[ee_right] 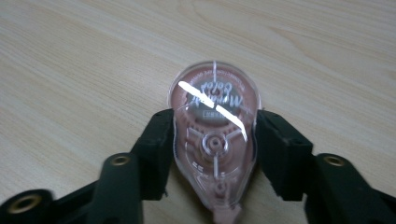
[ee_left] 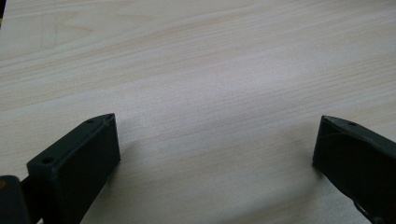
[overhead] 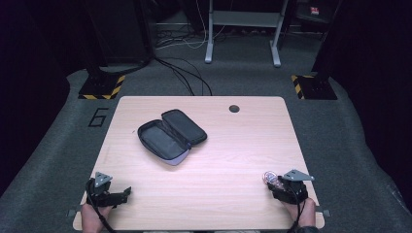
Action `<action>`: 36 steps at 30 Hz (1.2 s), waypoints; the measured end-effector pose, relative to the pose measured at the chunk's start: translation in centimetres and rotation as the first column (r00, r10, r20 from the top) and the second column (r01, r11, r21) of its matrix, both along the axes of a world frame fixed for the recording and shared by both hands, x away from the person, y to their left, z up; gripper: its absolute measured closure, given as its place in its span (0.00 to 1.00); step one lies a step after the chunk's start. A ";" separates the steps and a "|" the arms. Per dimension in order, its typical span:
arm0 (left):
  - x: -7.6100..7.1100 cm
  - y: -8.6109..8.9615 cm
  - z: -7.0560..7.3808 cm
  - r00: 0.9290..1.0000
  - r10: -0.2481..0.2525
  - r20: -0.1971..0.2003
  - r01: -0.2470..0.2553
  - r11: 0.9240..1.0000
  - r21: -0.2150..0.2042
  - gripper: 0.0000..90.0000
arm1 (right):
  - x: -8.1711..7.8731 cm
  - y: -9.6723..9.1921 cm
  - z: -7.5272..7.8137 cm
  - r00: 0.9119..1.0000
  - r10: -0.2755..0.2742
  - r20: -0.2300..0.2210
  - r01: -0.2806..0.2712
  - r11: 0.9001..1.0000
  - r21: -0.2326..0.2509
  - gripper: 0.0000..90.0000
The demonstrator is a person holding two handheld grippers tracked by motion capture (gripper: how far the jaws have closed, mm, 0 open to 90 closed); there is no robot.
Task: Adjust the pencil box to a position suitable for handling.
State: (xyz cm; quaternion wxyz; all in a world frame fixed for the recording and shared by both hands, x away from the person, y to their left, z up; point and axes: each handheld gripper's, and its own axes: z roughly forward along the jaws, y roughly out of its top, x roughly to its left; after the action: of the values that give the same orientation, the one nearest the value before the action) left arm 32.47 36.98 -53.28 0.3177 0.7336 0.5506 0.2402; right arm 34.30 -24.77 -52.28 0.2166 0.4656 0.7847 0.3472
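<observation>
Two grippers are being held low at the near edge of the wooden table (overhead: 243, 145) in the high view. The left gripper (overhead: 127, 193) is being kept at the near left corner by a hand (overhead: 90, 217) coming in from below, its jaws pointing toward the right. The right gripper (overhead: 270, 182) is being kept at the near right corner by the other hand (overhead: 306, 218), a clear pinkish object being carried at its tip. A black pencil case (overhead: 171, 136) is lying unzipped and spread wide on the far left half of the table, well apart from both grippers. A digit "6" (overhead: 98, 117) is marked on the grey floor beside the table's far left corner.

Left gripper view: the jaws are being held wide apart over bare wood grain (ee_left: 210, 70), nothing between them.

Right gripper view: a correction tape dispenser (ee_right: 215, 135) is being clamped between the jaws, pressed at its two sides. Its clear shell is showing a pink reel and gear inside. Cursive lettering is printed on the rounded far end, upside down to this camera and partly washed out by glare; it is not being read with confidence. The pointed pink tip is facing the camera, the rounded end away over the tabletop.
</observation>
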 end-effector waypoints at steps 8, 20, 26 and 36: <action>0.0 0.0 0.0 1.000 0.001 0.001 -0.001 1.000 -0.001 0.01 | -0.2 0.1 0.0 1.000 0.000 0.015 0.000 1.000 -0.003 0.55; 0.0 0.0 0.0 1.000 0.004 0.000 -0.004 1.000 0.000 0.01 | -0.7 1.0 1.6 0.997 0.024 0.074 -0.028 0.998 0.059 0.55; 0.0 0.0 0.0 1.000 0.004 0.001 -0.004 1.000 -0.004 0.01 | -0.7 2.8 1.9 0.994 0.072 0.080 -0.079 0.994 0.081 0.55; 0.0 0.0 0.0 1.000 0.006 0.003 -0.006 1.000 -0.003 0.01 | -0.4 7.0 1.1 0.980 0.195 0.046 -0.198 0.977 0.083 0.55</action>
State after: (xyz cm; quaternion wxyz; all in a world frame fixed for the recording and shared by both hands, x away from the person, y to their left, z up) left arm 32.46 36.94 -53.30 0.3189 0.7311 0.5528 0.2413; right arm 33.94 -17.74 -51.21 0.1754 0.3882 0.8068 0.4095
